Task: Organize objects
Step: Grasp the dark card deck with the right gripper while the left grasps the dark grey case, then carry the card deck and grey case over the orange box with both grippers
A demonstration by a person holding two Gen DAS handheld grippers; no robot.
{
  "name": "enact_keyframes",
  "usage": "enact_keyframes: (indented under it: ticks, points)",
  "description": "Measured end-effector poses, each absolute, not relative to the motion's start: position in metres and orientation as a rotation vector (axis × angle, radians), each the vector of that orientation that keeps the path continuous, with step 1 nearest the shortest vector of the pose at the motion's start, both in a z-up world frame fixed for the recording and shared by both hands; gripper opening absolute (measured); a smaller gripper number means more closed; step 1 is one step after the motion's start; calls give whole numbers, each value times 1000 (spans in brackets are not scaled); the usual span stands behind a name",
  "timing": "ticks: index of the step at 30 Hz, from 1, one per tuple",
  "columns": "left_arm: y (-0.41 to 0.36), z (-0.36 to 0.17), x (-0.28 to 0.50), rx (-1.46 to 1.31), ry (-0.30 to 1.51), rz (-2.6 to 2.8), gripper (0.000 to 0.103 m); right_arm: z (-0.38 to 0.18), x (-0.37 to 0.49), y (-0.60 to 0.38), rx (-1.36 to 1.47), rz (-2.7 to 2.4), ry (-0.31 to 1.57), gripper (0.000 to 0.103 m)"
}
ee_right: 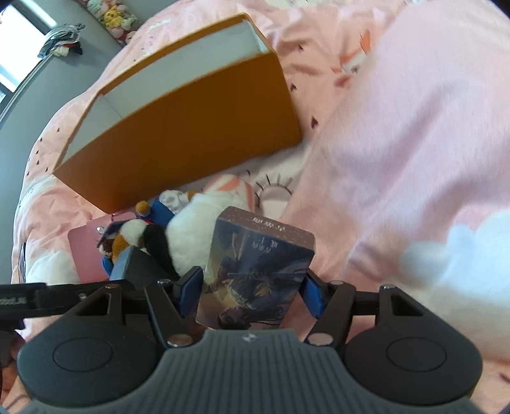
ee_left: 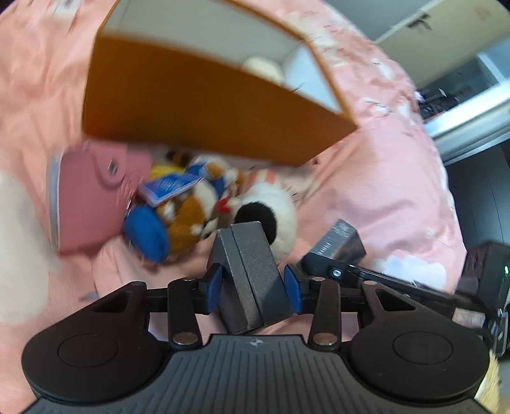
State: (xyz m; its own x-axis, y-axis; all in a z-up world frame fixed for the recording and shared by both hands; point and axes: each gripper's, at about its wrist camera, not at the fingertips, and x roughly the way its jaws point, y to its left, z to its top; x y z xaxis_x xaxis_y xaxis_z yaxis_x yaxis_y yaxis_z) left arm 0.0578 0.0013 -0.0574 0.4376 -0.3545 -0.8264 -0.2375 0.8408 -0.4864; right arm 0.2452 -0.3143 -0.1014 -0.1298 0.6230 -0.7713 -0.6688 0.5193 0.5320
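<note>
My left gripper (ee_left: 253,288) is shut on a dark grey textured box (ee_left: 250,274), held above the pink bed. My right gripper (ee_right: 253,293) is shut on a picture card box (ee_right: 255,270) with dark artwork; that box also shows in the left wrist view (ee_left: 342,243). An open orange box (ee_left: 197,108) with a white inside lies ahead on the bed and also shows in the right wrist view (ee_right: 197,127). In front of it lie a pink case (ee_left: 92,197) and a pile of plush toys (ee_left: 204,203), seen also in the right wrist view (ee_right: 178,235).
A pink patterned bedspread (ee_left: 382,159) covers the bed. A cream round object (ee_left: 263,67) sits inside the orange box. A pale fluffy pink blanket (ee_right: 414,127) lies at the right. Shelves (ee_left: 462,79) stand beyond the bed; plush toys (ee_right: 111,16) line the far wall.
</note>
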Motion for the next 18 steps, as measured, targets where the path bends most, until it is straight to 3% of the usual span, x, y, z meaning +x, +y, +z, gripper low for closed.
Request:
enact_keyframes:
  ticks: [5,18]
  points:
    - [-1,-32,55,-541,1038,-136,42,-80,245,-309,-72,1157,1203,66]
    - [22,2,70,-587,899,-173,42,-35,256,-288,-115,1226,1117,66]
